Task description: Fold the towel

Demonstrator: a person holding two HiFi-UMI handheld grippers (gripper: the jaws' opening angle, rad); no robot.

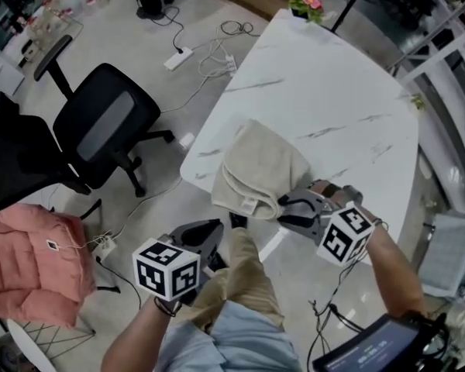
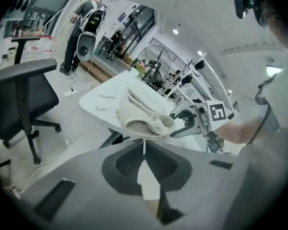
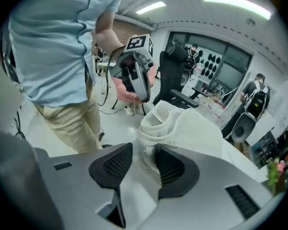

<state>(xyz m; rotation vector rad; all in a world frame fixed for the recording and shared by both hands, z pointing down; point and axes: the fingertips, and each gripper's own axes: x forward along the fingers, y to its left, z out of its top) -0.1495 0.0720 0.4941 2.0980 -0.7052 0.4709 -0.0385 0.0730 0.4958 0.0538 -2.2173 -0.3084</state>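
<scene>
Left gripper (image 1: 209, 235): closed, empty, beside worktop (image 1: 325, 91). Right gripper (image 1: 285, 208): jaws parted, edge of folded towel (image 1: 260, 169) between. Step: likely release; next, withdraw without dragging fabric.

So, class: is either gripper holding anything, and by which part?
Nothing is gripped. The right gripper has its jaws apart around the near folded edge of the towel, not clamping it; the left gripper is shut and empty.
</scene>
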